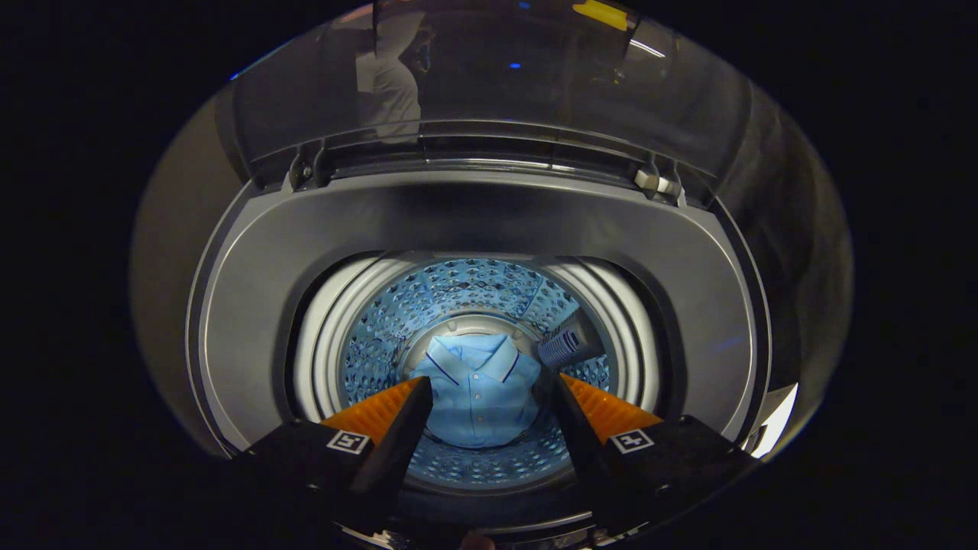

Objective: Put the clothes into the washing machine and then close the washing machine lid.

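Lying in the perforated steel drum [458, 294], a light-blue collared polo shirt [477, 397] shows between the gripper [485, 397] fingers, spread apart and empty; the clear hinged lid [489, 84] stands raised beyond.

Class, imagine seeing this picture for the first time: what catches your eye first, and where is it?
First the light blue polo shirt, lying folded at the bottom of the washing machine drum, seen between the fingers of the open gripper. Next the transparent lid, raised upright beyond the opening.

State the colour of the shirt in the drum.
Light blue shirt, dark-piped collar, seen in the gripper view between the open fingers.
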